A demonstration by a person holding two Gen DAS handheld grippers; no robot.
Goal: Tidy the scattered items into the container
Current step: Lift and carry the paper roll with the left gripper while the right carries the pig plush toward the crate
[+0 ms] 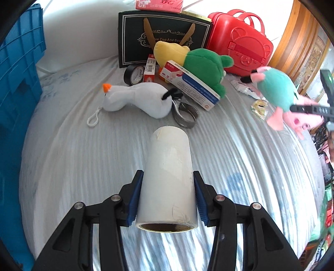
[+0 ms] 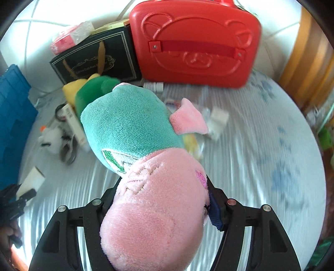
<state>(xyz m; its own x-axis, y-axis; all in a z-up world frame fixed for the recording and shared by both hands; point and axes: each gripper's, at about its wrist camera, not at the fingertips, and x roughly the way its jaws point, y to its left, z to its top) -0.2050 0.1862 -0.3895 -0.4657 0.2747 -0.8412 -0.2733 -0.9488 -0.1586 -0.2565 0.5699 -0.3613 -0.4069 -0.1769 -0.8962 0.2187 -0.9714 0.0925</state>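
My left gripper (image 1: 167,200) is shut on a white roll of film (image 1: 168,177), held above the bed sheet. My right gripper (image 2: 165,208) is shut on a pink and teal plush pig (image 2: 146,166), held in the air; it also shows in the left wrist view (image 1: 277,93) at the right. The blue crate (image 1: 16,83) stands at the left edge and shows in the right wrist view (image 2: 12,116) too. On the bed lie a white goose plush (image 1: 137,98), a green and yellow plush (image 1: 200,64), a blue-white box (image 1: 192,83), black tape (image 1: 134,74) and a metal ring (image 1: 185,114).
A black gift bag (image 1: 162,33) and a red bear case (image 1: 240,50) stand at the back. A pink tissue pack (image 1: 158,4) lies on the bag. Small packets (image 1: 258,106) lie on the sheet at the right. A wooden headboard (image 1: 300,41) is far right.
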